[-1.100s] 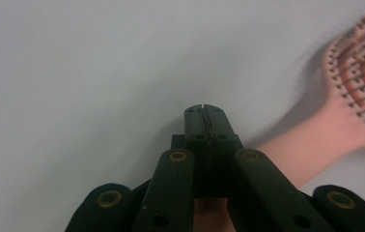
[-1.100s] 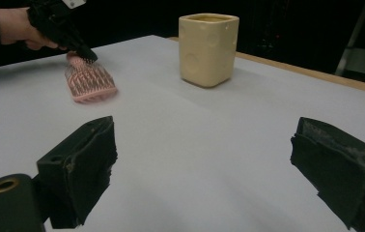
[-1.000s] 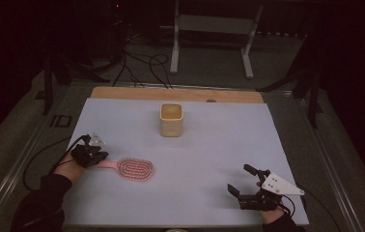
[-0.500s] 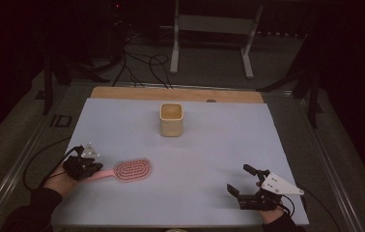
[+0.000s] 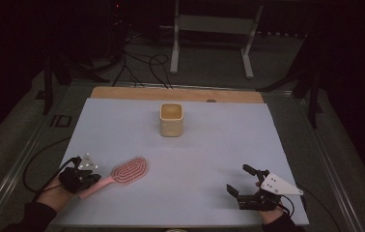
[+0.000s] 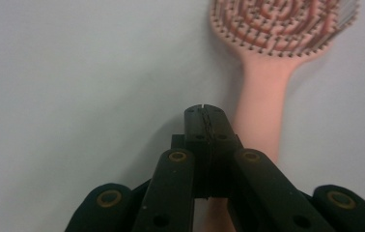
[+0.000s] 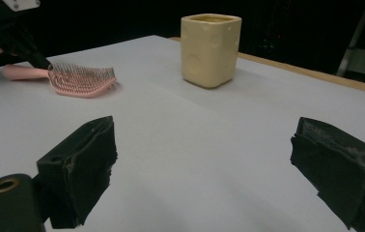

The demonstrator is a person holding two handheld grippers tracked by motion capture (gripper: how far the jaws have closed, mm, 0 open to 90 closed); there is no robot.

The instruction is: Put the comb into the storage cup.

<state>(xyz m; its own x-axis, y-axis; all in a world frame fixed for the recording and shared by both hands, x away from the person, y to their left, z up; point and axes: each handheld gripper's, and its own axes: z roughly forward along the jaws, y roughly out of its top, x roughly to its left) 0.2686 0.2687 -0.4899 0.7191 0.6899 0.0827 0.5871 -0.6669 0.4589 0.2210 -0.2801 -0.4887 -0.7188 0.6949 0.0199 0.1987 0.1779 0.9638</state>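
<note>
Pink hairbrush (image 5: 122, 174) lay flat on the pale surface (image 5: 209, 159) near its front left corner, bristles up, with the oval head pointing toward the middle and the handle toward the person's left hand. Left claw (image 5: 88, 177) sat over the handle end; in the left gripper view its jaws were pressed together with nothing between them, just beside the handle and above it. Right claw (image 5: 242, 182) rested near the front right edge, well apart from the brush, its jaws spread wide and empty. A cream square cup (image 5: 171, 119) stood upright toward the far middle of the surface.
</note>
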